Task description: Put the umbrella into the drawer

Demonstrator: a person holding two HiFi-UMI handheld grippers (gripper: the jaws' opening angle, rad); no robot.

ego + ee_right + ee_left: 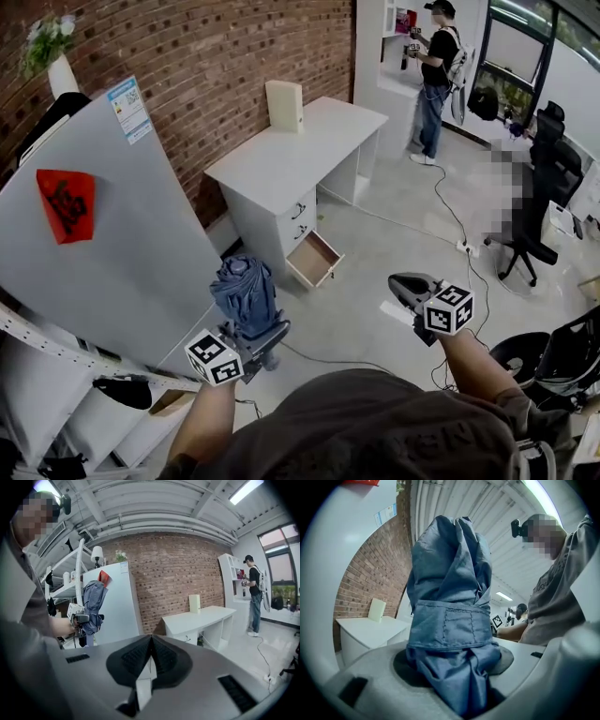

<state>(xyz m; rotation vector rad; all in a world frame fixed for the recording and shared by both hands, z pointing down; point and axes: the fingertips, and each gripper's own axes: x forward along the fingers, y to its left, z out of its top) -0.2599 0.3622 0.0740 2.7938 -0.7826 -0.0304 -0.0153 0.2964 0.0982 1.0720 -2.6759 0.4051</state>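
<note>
Umbrella [246, 295], folded blue fabric strapped round, stands upright clamped in left hand-held gripper [270, 339]; right hand-held gripper [401, 283] closed, empty.

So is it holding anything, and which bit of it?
The left gripper holds the folded blue umbrella upright near its lower end, just below the strap. The right gripper is shut, holding nothing.

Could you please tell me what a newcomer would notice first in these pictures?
The folded blue umbrella stands out first, gripped upright in the left gripper at bottom centre. Beyond it, the white desk by the brick wall has its bottom drawer pulled open. The right gripper, jaws together, holds nothing.
</note>
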